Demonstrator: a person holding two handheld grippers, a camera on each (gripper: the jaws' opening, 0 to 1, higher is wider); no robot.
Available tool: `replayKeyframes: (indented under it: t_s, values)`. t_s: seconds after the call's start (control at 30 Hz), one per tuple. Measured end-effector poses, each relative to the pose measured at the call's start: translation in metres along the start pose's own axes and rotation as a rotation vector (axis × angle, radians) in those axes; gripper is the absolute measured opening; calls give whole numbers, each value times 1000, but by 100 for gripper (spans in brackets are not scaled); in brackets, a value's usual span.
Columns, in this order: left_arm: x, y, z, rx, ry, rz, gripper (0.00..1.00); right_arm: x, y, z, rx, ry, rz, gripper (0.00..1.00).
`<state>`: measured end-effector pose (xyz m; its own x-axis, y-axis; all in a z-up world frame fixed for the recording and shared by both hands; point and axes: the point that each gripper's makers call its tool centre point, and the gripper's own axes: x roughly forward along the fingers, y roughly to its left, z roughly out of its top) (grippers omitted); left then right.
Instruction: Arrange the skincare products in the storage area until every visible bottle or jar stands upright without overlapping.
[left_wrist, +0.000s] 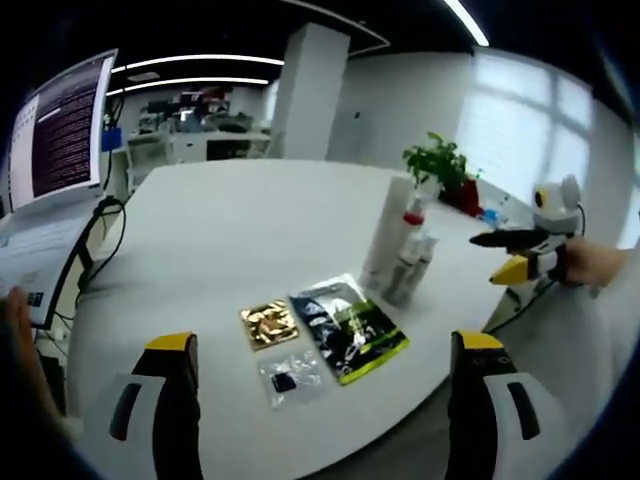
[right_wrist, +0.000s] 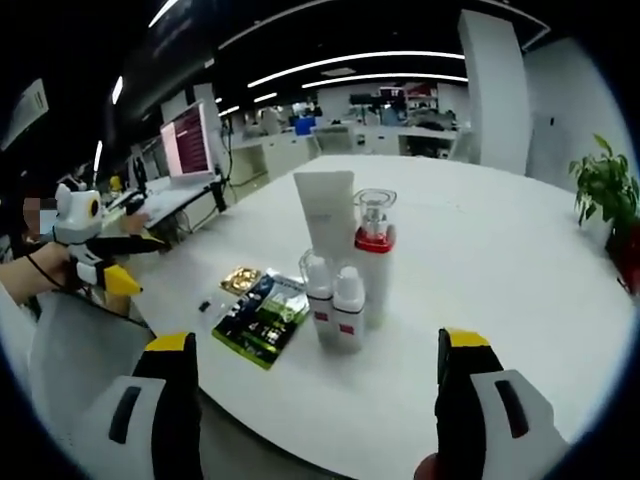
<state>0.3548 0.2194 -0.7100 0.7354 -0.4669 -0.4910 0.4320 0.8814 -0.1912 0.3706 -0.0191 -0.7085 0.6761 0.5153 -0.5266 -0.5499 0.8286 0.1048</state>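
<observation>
The bottles (right_wrist: 345, 275) stand in a tight cluster on the white table (right_wrist: 500, 260), straight ahead of the right gripper (right_wrist: 315, 400) and between the lines of its two jaws, so this is the nearer tool. Its jaws are spread wide with nothing between them.

In the right gripper view the cluster reads as a tall white tube (right_wrist: 325, 215) at the back, a pump bottle with a red collar (right_wrist: 373, 255) beside it, and two small white bottles (right_wrist: 333, 305) in front, nearest the jaws. All four have their long axes upright and look to be touching or nearly so (whether any leans on another I cannot tell).

From the left gripper (left_wrist: 322, 400), also wide apart and empty, the same cluster (left_wrist: 403, 245) lies ahead and to the right, farther off than the flat packets. Those packets lie ahead between its jaws: a dark-and-green sachet (left_wrist: 348, 328), a gold one (left_wrist: 268, 323) and a small clear one (left_wrist: 290, 378), all flat on the table.

No tray or box is visible; the bottles sit on the bare table. Judging by this, the likely work is spacing the cluster, reached first from the right.
</observation>
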Motion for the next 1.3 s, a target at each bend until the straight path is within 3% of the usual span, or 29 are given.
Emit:
replayKeyframes:
  t_s: [1.3]
  values:
    - [0,2,-3,-2,9,-8,96,2,-1,-5,-7,26,-9,99]
